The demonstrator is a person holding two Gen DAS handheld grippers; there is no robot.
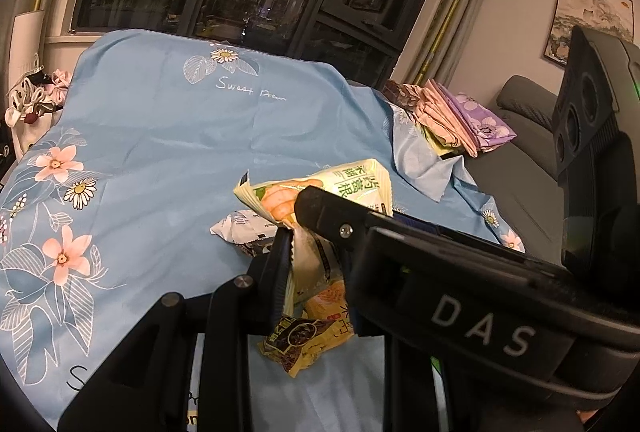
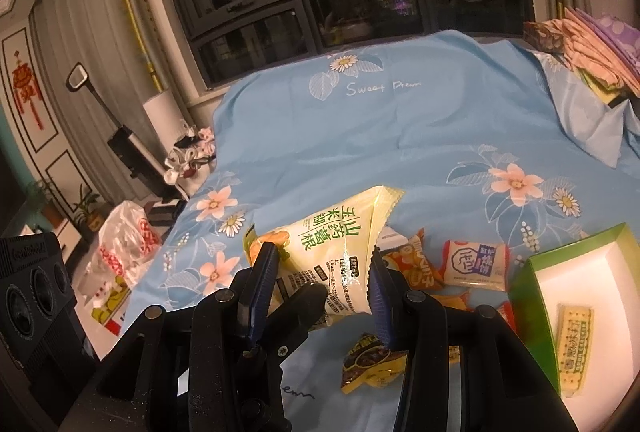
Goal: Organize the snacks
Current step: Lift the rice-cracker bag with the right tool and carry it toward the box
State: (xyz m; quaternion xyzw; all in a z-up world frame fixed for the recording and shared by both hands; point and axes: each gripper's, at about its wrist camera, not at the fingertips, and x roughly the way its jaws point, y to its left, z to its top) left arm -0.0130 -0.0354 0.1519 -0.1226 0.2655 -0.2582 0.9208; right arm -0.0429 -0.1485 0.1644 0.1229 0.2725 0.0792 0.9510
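Left hand-held gripper (image 1: 316,256): raised over the bed, pointed forward and slightly down. Jaws drawn narrow, clamped on the lower end of a snack packet (image 1: 340,184). Left pad (image 1: 282,256) pressed against the serrated edge; opposite finger mostly hidden.

Right hand-held gripper (image 2: 320,260): alongside and crossing the left at the same height. Jaws spread wide, straddling the packet, blue pads (image 2: 260,272) at its two side edges. Squeeze not discernible.

Crossed so that one finger of each shows ahead of the other's camera, camera housings at the outer frame edges.
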